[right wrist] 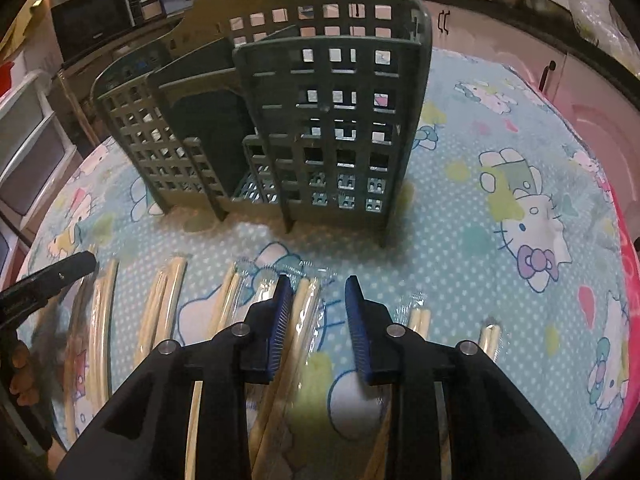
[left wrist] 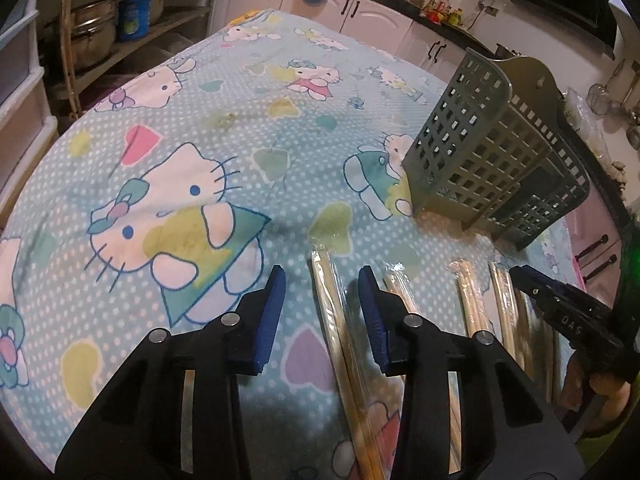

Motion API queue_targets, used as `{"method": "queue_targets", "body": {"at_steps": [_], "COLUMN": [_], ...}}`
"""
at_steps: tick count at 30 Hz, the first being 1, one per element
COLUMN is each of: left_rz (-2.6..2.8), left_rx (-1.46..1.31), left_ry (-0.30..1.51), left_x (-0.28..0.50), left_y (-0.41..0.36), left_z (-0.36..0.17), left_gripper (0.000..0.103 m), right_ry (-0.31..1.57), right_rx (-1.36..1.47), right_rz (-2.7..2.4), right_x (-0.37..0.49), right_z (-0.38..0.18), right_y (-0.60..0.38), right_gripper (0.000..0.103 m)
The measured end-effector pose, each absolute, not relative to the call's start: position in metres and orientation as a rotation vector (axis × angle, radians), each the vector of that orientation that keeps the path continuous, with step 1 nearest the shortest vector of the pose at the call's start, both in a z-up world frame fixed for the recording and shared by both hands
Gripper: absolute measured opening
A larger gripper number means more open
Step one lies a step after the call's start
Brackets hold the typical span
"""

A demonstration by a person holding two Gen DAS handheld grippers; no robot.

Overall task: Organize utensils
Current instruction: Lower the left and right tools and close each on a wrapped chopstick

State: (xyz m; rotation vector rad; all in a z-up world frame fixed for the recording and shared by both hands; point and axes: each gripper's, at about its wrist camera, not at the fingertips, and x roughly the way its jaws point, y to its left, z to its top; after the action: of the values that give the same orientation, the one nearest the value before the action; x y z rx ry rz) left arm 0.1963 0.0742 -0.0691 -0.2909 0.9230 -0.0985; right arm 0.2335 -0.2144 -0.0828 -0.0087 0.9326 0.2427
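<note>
Wrapped chopsticks point(left wrist: 332, 320) lie in a row on my desk point(left wrist: 240, 128) before the green utensil caddy point(right wrist: 304, 120); my left tongs point(left wrist: 322, 280) and right tongs point(right wrist: 316, 288) each straddle a pair, not yet pinching.

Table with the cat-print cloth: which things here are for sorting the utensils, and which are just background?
For the job: wrapped chopstick pairs, green slotted utensil holder, left gripper, right gripper.

Just about: steel pots, blue tub, sauce bottles, microwave.

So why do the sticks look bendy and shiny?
Right wrist view: the fisheye lens curves the wrapped chopsticks near the edge. Left wrist view: their plastic wrap glints under the room light, and the tablecloth bulges the same way.
</note>
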Motion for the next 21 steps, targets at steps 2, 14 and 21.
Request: {"method": "queue_targets", "body": {"at_steps": [2,14,21], "left_rz": [-0.087,-0.002,-0.031], "left_rx": [-0.276,-0.186,-0.257], "left_ry": [0.927,0.909,0.888], "left_x": [0.2,0.217,0.213], "left_y": [0.072,0.065,0.081], "left_z": [-0.069,-0.069,-0.049], "left_gripper": [0.03,0.007,0.002], "right_ry": [0.936,0.918,0.856], "right_rx": [-0.003,0.076,0.121], "right_rz": [0.245,0.312,0.388], "right_x": [0.239,0.246,0.226], "right_z": [-0.084,-0.079,-0.056], "right_y": [-0.214,-0.236,-0.253], "right_gripper": [0.027,0.008,0.007]}}
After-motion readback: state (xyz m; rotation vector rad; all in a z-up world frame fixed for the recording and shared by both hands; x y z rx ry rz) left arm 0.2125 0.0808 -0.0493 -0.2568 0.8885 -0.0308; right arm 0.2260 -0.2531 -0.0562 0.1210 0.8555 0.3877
